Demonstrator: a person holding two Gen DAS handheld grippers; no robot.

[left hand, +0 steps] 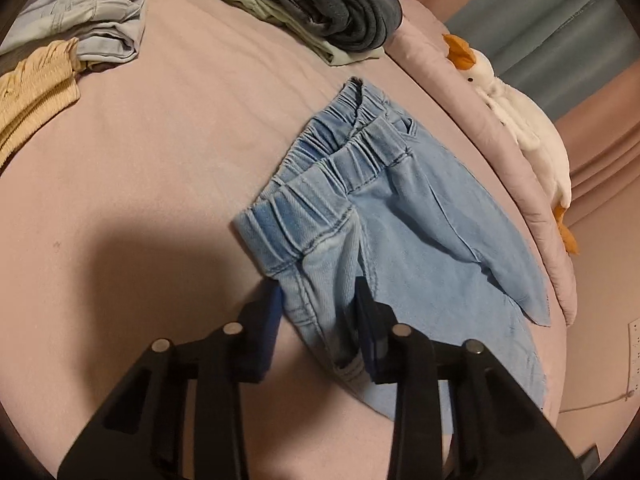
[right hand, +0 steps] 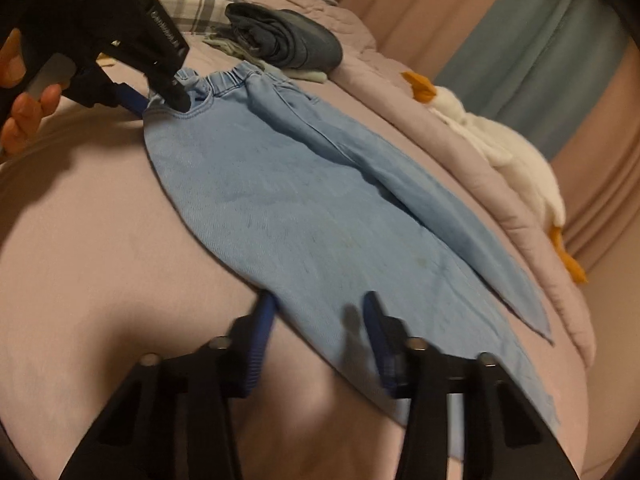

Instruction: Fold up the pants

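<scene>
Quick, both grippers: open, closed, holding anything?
Left gripper: closed on the pants near the waistband.
Right gripper: fingers straddle the pants' leg edge; grip cannot be told.

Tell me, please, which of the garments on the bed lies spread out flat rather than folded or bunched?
The light blue jeans, lying between both grippers; the dark jeans, grey-blue piece and yellow one are not.
</scene>
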